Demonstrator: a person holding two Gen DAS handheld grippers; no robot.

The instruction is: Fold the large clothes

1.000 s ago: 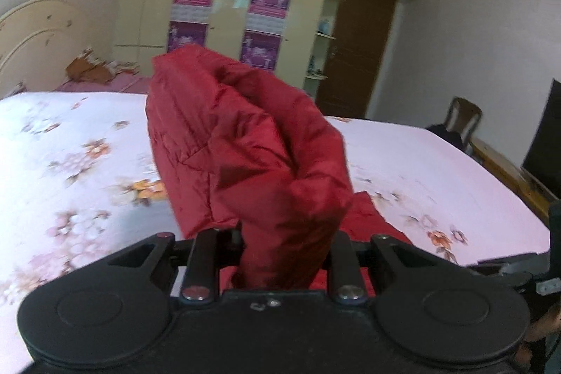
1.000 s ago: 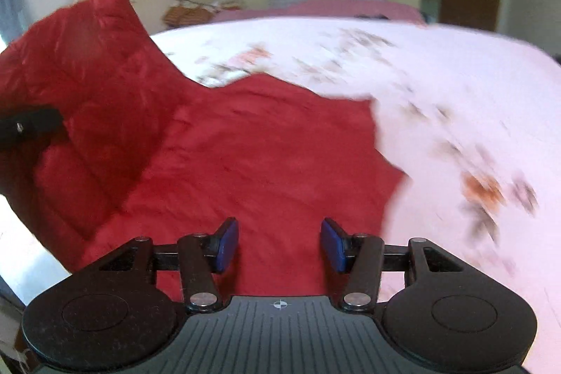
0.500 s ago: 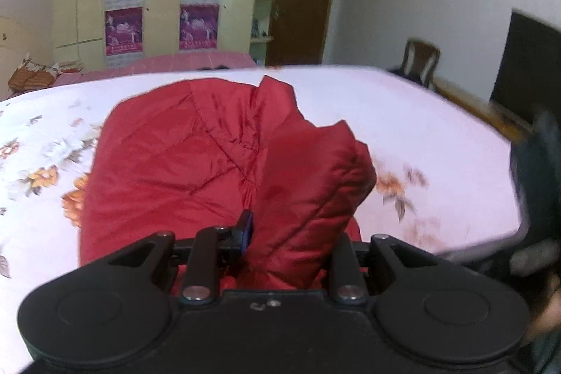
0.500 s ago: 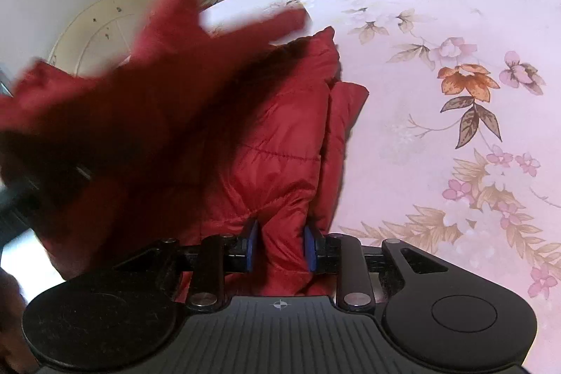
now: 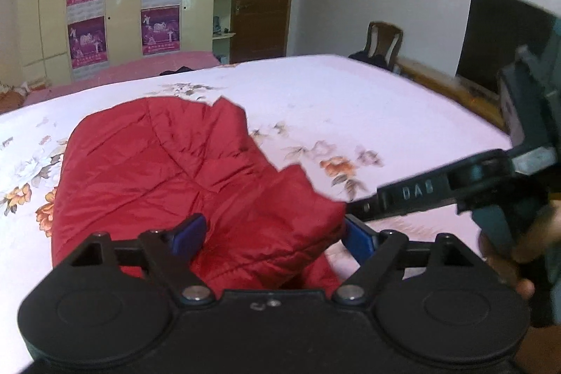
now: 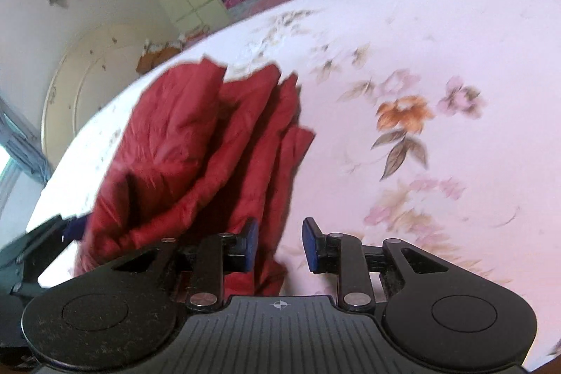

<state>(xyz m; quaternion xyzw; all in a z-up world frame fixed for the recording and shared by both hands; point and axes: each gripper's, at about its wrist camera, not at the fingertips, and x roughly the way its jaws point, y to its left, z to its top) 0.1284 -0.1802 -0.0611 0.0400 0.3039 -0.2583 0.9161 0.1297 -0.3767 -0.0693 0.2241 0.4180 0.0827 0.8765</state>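
Both claws free — left claw (image 5: pixel 271 235) opening over red jacket (image 5: pixel 168 170).

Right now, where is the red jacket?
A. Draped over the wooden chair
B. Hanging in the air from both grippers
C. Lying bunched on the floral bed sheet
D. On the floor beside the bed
C: the red jacket lies in a folded heap on the floral bed sheet, and the wooden chair by the far wall does not carry it.
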